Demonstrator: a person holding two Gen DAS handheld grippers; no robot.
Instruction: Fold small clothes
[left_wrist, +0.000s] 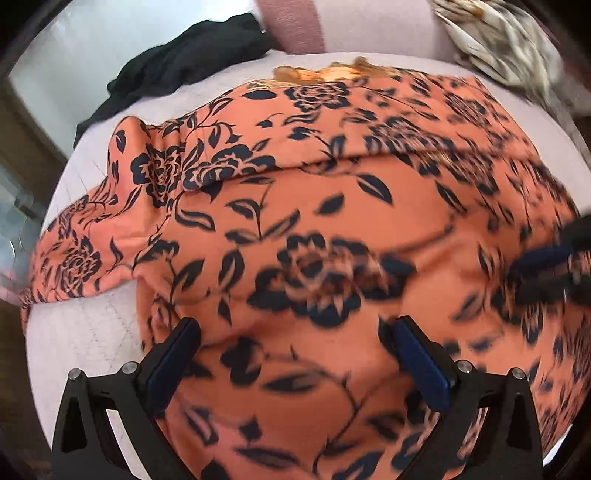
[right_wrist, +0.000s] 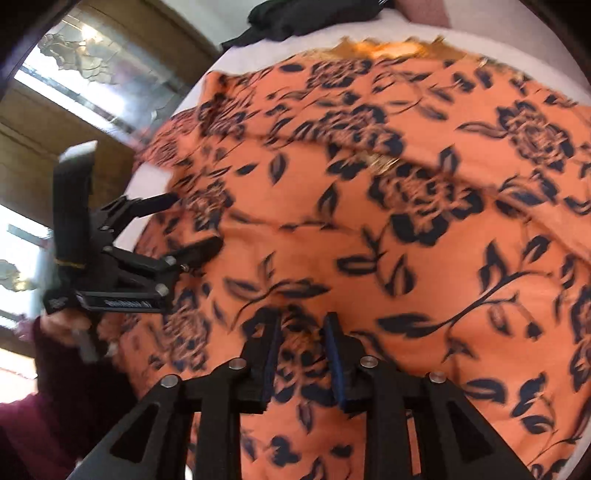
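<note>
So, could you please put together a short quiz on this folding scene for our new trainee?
1. True or false: the orange floral garment lies spread on a pale padded surface.
2. Which gripper's jaws stand wider apart? A) the left gripper B) the right gripper
3. Fill in: beyond the garment's far edge lies a crumpled ____ cloth.

Key:
1. True.
2. A. The left jaws are wide open over the fabric; the right ones leave only a narrow gap and pinch nothing.
3. Black.
</note>
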